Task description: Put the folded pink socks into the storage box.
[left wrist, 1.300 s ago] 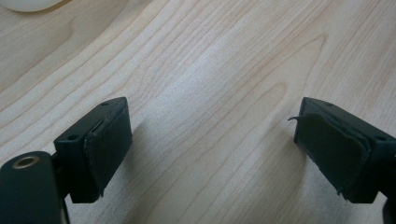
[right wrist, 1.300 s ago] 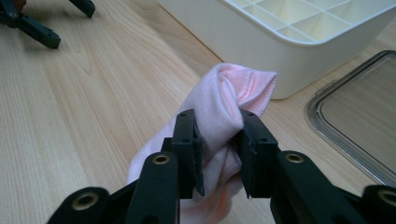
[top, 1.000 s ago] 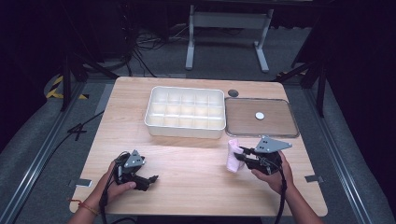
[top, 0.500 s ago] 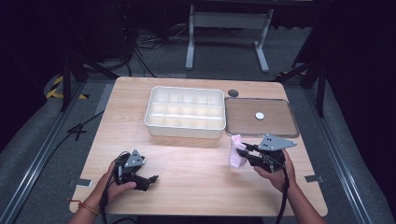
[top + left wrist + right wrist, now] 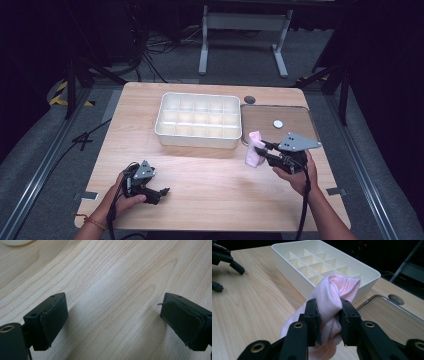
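Observation:
A rolled pink cloth point(image 5: 254, 148) point(image 5: 334, 300) hangs pinched between the jaws of my right gripper point(image 5: 262, 151) point(image 5: 329, 315), lifted above the table just in front of the white divided tray point(image 5: 198, 120) point(image 5: 319, 262). The tray's compartments look empty. My left gripper point(image 5: 161, 194) point(image 5: 113, 315) rests low over bare wood near the front left, its jaws wide apart with nothing between them; it shows again at the far left of the right gripper view as the left gripper point(image 5: 224, 265).
A shallow brown tray with a clear rim point(image 5: 305, 112) lies right of the divided tray and holds a small white disc point(image 5: 278, 123). A dark round cap point(image 5: 249, 99) sits behind it. Table edges run close to both hands.
My right gripper has risen with the pink cloth and carried it slightly away from the table front, toward the divided tray. The left gripper has stayed put.

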`<act>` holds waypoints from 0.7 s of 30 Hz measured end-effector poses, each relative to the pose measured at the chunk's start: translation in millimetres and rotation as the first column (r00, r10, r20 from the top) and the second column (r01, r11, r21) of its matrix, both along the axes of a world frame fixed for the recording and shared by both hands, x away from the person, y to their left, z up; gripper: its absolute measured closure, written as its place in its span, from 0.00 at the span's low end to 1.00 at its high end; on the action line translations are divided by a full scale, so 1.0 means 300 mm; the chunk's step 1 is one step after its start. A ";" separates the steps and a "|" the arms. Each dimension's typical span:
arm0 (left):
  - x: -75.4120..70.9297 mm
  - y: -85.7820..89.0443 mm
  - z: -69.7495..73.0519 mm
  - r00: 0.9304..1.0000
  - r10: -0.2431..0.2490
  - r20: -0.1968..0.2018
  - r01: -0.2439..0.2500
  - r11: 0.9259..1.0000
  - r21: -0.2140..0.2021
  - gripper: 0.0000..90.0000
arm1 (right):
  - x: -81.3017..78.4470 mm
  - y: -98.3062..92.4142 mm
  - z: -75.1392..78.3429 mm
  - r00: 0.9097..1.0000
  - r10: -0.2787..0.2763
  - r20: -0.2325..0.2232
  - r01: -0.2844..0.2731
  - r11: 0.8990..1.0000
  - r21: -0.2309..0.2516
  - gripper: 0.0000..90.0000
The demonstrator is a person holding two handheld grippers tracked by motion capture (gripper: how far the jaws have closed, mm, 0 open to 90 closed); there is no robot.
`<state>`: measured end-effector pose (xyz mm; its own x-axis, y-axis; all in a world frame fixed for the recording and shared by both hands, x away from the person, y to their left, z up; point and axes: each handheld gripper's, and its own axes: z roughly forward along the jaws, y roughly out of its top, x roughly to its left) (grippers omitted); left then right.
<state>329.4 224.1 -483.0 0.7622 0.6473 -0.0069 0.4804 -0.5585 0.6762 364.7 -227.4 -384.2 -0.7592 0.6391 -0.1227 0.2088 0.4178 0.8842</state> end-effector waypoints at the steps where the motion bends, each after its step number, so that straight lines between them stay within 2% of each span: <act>1: 0.000 0.000 0.000 1.000 0.000 -0.001 0.000 1.000 0.000 0.09 | 0.007 0.001 0.009 1.000 -0.006 0.011 0.006 1.000 -0.006 0.78; 7: 0.000 0.000 0.000 1.000 0.000 -0.001 0.000 1.000 0.000 0.08 | 0.037 0.014 0.044 1.000 -0.013 0.021 0.013 1.000 -0.004 0.78; 21: 0.001 -0.001 0.001 1.000 -0.002 -0.009 0.002 1.000 0.002 0.08 | 0.100 0.059 0.081 0.998 -0.012 0.057 0.014 1.000 -0.028 0.78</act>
<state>329.8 223.8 -482.7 0.7636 0.6456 -0.0124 0.4851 -0.5608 0.6709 394.6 -209.7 -359.8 -0.7421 0.6448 -0.1832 0.1643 0.4400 0.8828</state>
